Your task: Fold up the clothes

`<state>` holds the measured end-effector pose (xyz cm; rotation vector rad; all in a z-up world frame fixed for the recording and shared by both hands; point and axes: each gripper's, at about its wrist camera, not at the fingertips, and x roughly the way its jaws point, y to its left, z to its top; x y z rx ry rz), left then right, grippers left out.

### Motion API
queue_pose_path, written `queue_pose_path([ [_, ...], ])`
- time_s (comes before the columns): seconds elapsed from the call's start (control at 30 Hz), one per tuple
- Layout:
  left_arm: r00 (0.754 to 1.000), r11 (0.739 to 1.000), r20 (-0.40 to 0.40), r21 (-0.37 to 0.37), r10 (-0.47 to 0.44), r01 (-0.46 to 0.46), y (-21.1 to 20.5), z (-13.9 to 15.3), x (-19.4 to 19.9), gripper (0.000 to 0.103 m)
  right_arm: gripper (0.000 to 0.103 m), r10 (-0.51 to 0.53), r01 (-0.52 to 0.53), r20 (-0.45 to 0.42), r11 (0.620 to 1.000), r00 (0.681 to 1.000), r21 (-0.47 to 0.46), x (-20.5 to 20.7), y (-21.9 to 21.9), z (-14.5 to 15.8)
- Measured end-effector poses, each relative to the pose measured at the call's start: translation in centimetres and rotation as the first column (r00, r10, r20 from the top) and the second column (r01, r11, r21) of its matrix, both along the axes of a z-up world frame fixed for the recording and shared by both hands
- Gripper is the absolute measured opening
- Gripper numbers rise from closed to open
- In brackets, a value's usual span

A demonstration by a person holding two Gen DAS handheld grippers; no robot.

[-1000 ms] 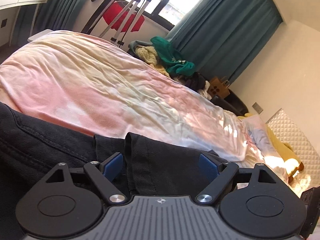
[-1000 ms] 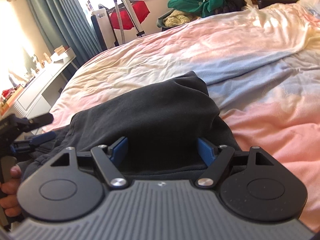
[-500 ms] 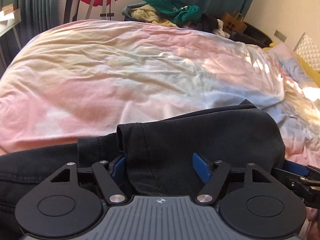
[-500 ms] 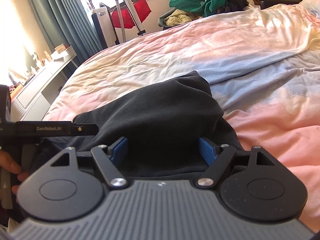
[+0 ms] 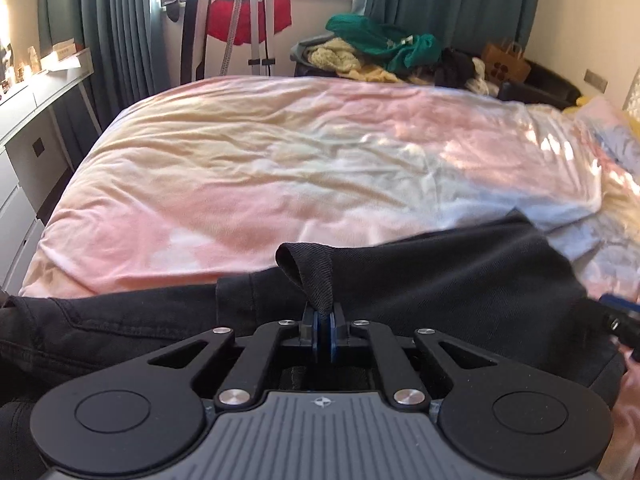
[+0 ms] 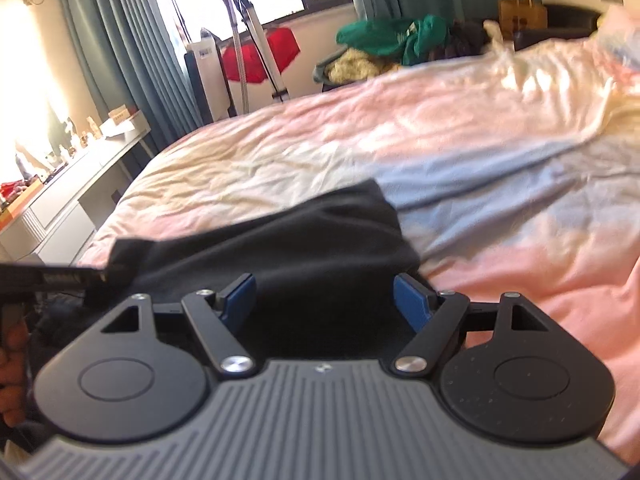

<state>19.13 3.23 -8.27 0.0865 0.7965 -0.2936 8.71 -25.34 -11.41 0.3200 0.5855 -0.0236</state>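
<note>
A black garment (image 5: 460, 280) lies on the near edge of a bed with a pink, cream and blue cover (image 5: 300, 168). In the left wrist view my left gripper (image 5: 322, 330) is shut on a pinched fold of the black fabric that sticks up between its blue pads. In the right wrist view the same black garment (image 6: 320, 240) spreads in front of my right gripper (image 6: 324, 300), whose blue fingers (image 6: 412, 300) stand wide open above the cloth with nothing pinched. The left gripper's black finger (image 6: 60, 278) shows at the left edge there, holding the garment's corner.
A pile of green, yellow and dark clothes (image 5: 384, 52) sits beyond the bed's far side, near teal curtains (image 5: 460, 8) and a paper bag (image 5: 506, 62). A red item on a stand (image 5: 248, 16) is by the window. A white desk (image 5: 36, 92) runs along the left.
My left gripper swung to face across the bed and went from open to shut on a fold of the black garment. The right gripper stayed open and nearly still.
</note>
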Motion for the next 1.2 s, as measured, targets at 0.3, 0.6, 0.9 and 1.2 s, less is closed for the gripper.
queue_pose_path([
  [0.3,0.997,0.996,-0.005,-0.042,0.081,-0.081,2.3,-0.2,-2.7,0.034,0.079,0.053,-0.055,-0.097,0.998,0.994,-0.021,1.8,0.6,-2.4],
  [0.6,0.957,0.954,-0.08,-0.092,0.279,-0.286,12.6,4.5,-11.7,0.087,0.077,0.033,-0.034,-0.103,0.999,0.994,-0.01,1.1,0.6,-1.9],
  [0.9,0.823,0.777,-0.242,-0.276,0.514,-0.566,22.7,4.5,-19.0,0.096,0.077,0.05,-0.053,-0.11,0.998,0.993,-0.027,0.1,1.3,-1.1],
  [1.2,0.76,0.656,-0.317,-0.384,0.568,-0.65,25.4,4.6,-22.0,0.097,0.077,0.057,-0.06,-0.111,0.998,0.992,-0.029,-0.1,1.6,-1.0],
])
